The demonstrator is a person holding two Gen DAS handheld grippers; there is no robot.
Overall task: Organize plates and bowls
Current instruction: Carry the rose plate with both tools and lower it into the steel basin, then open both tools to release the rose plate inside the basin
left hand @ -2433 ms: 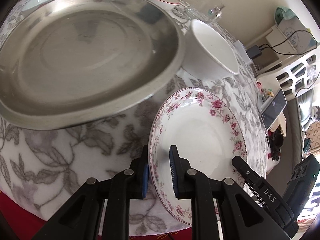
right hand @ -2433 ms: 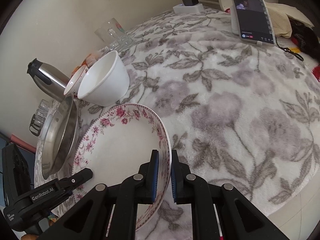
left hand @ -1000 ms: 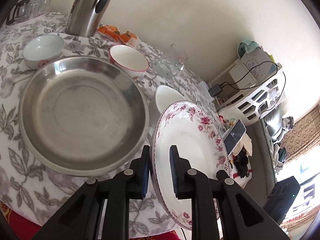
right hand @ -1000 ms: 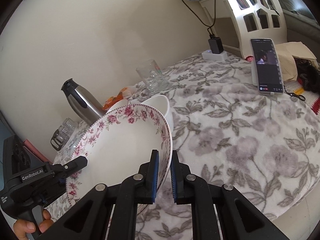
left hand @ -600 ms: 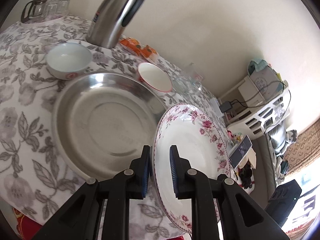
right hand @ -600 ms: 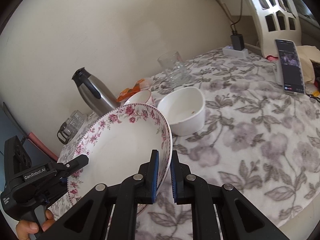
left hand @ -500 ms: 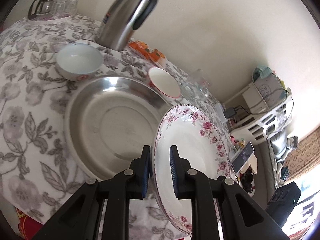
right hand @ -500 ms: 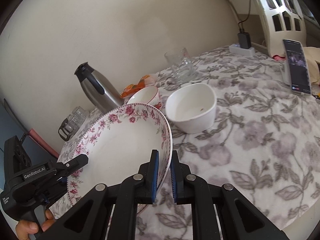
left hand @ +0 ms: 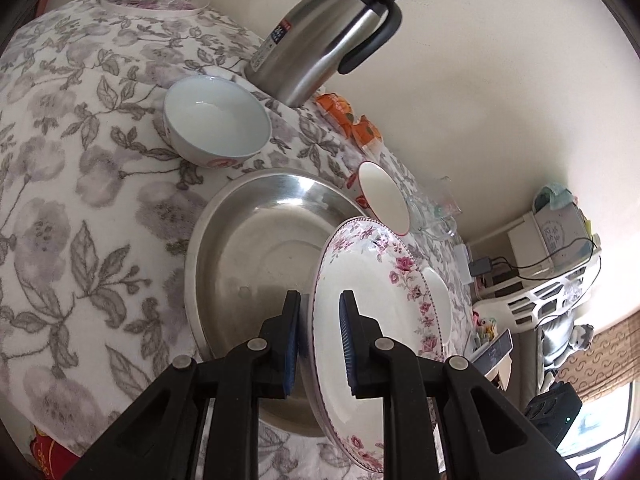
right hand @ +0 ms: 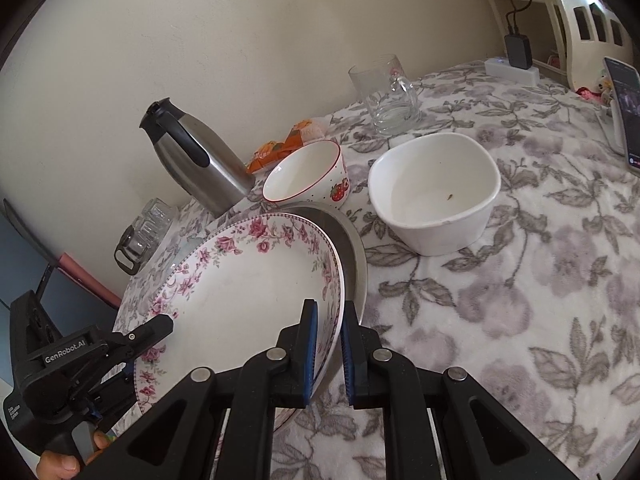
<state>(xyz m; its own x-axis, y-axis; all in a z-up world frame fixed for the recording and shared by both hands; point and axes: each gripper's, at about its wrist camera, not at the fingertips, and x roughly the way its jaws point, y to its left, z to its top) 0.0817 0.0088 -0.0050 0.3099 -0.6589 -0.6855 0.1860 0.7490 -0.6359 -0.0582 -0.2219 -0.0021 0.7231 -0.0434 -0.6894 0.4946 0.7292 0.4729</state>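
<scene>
Two black hand-held grippers gripped one white shallow plate with a pink rose border (right hand: 248, 300) at opposite edges. Left gripper (left hand: 320, 334) was clenched on the plate's rim, one blue pad (left hand: 346, 332) inside the plate, the other behind it. Right gripper (right hand: 329, 350) was likewise clenched on the far rim. Plate was tilted, off the grey-flowered white tablecloth (right hand: 520, 300), above the large round stainless steel dish (left hand: 256, 264). Beyond the steel dish: small white bowl with a red mark (left hand: 216, 124), white bowl with a red rim and strawberry print (right hand: 306, 174), steel vacuum jug with a black handle (right hand: 192, 156). Squarish white bowl (right hand: 436, 192) sat just beside the steel dish; clear glass mug (right hand: 386, 94) behind it, near the wall.
</scene>
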